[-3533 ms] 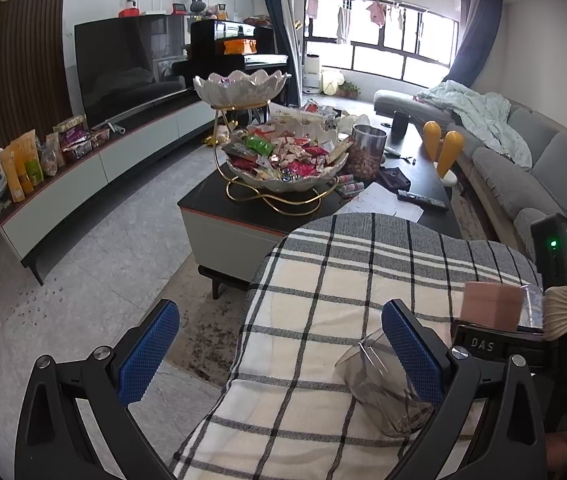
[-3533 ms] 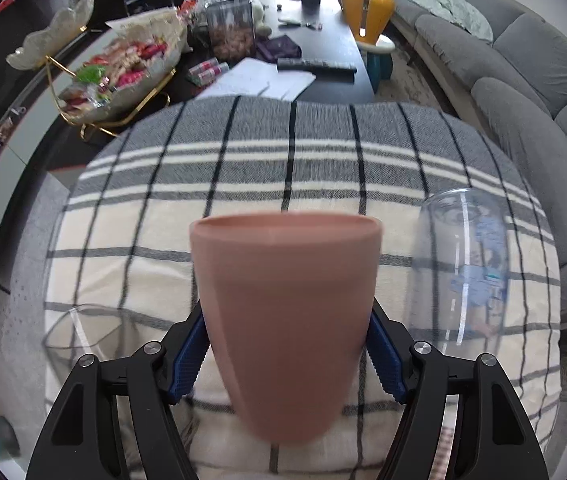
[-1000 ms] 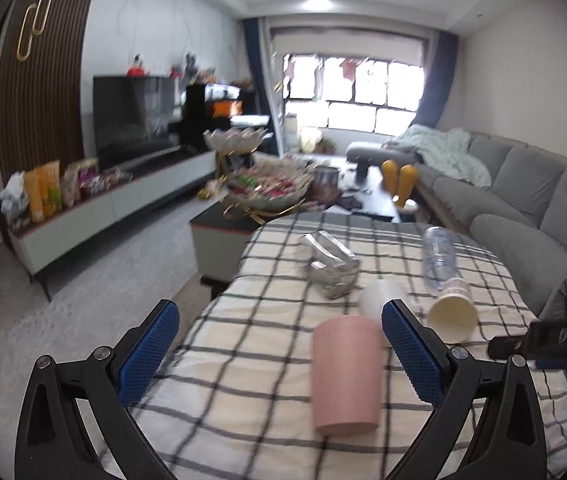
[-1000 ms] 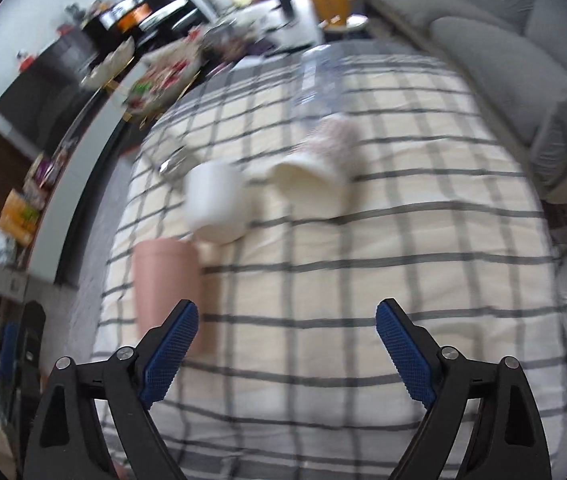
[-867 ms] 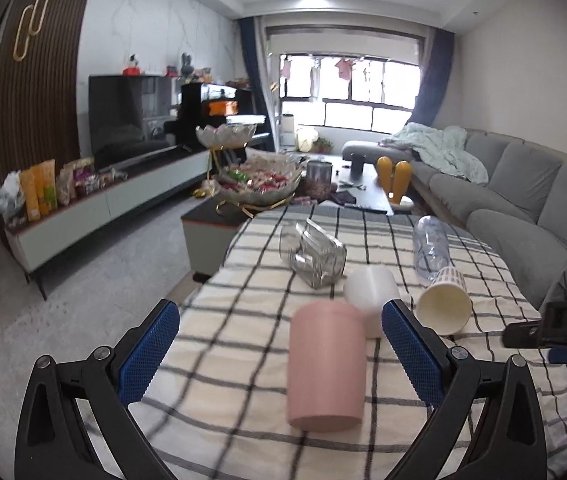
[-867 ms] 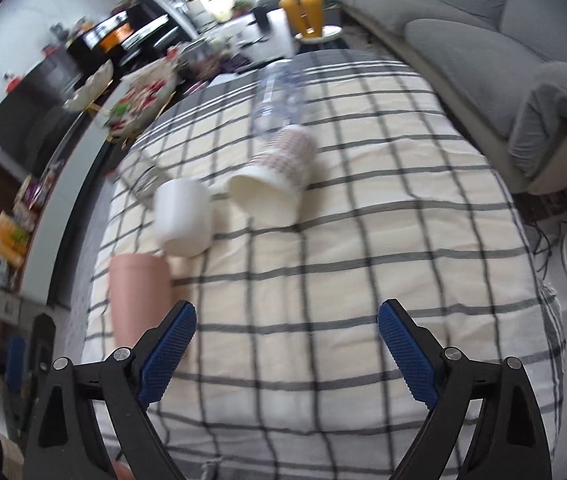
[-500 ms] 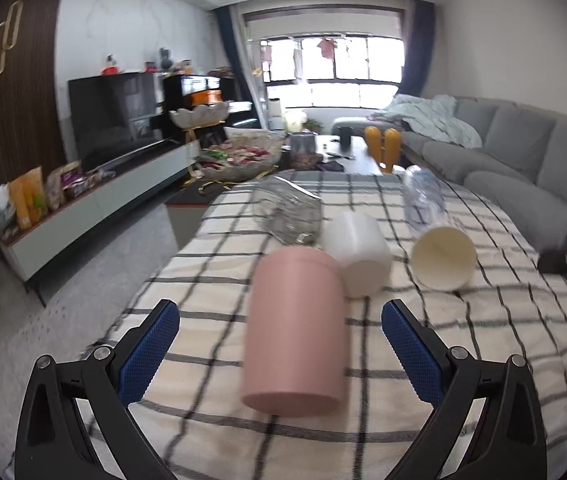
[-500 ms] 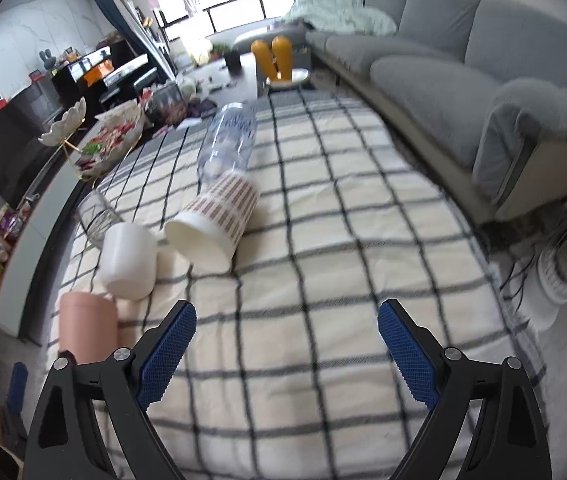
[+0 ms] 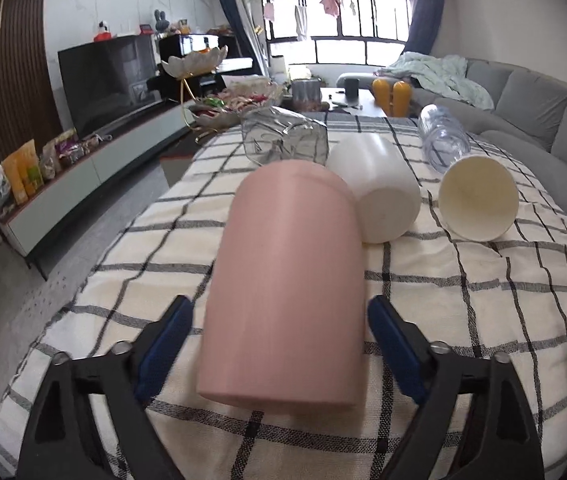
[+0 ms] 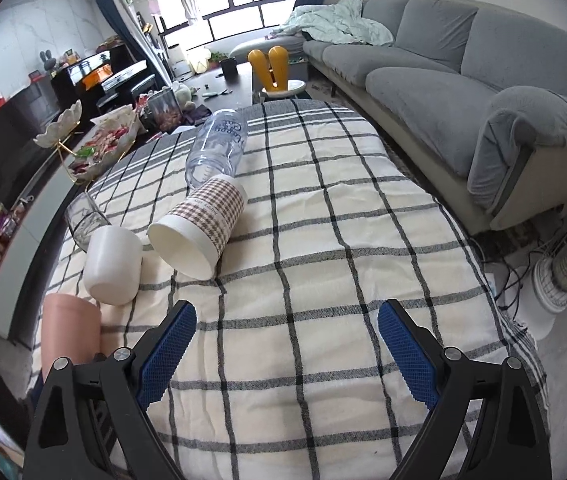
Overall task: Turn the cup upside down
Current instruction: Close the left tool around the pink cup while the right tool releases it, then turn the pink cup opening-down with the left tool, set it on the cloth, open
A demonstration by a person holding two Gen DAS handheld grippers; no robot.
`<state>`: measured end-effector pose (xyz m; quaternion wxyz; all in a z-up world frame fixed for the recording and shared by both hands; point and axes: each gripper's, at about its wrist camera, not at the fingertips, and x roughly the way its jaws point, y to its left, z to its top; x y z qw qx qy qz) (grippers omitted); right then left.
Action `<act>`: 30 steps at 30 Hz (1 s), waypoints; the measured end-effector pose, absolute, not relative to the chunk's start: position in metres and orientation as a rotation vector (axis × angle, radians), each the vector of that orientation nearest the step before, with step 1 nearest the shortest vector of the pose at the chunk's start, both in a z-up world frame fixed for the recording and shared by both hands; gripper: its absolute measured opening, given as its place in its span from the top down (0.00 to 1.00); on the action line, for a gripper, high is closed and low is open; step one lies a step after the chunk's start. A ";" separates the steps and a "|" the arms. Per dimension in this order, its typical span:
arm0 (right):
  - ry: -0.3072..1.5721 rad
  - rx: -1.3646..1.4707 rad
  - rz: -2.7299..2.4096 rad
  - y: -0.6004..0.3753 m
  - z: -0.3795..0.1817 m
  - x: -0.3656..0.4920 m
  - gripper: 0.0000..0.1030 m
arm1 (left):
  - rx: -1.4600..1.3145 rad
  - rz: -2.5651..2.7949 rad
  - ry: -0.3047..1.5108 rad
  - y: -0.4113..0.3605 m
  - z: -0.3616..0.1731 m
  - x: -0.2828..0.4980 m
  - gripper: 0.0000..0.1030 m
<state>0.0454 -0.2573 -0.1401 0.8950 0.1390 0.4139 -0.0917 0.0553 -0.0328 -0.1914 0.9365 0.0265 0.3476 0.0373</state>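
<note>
1. nearest, the left gripper (image 9: 279, 344) has its blue pads spread wide on either side of the pink cup (image 9: 287, 280), with a gap showing on both sides, so it is open and not gripping.
2. the pink cup stands mouth down on the checked tablecloth (image 9: 463, 312), at the near left of the table, so the flip looks done.
3. the right gripper (image 10: 287, 350) hovers open and empty over bare cloth to the right.
4. just beyond the pink cup, a white cup (image 9: 379, 188) lies on its side, seemingly touching it.
5. a paper cup (image 9: 479, 196) lies on its side to the right.
6. farther off lie a clear bottle (image 9: 441, 140) and a glass jar (image 9: 283, 140).
7. judgement: the next move calls for closing on whichever cup needs turning next.
</note>
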 end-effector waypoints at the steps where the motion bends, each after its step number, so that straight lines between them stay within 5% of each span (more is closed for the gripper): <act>1: 0.863 0.293 -0.189 -0.257 -0.141 0.046 0.10 | 0.053 0.075 0.714 -0.032 -0.192 0.055 0.20; 5: 0.881 0.310 -0.187 -0.258 -0.145 0.047 0.10 | 0.026 0.067 0.733 -0.027 -0.193 0.060 0.35; 16: 0.882 0.339 -0.173 -0.255 -0.129 0.040 0.10 | -0.005 -0.002 0.770 -0.021 -0.167 0.054 0.35; 30: 0.985 0.488 -0.103 -0.251 -0.070 0.051 0.10 | 0.135 -0.168 1.375 -0.036 -0.122 0.091 0.35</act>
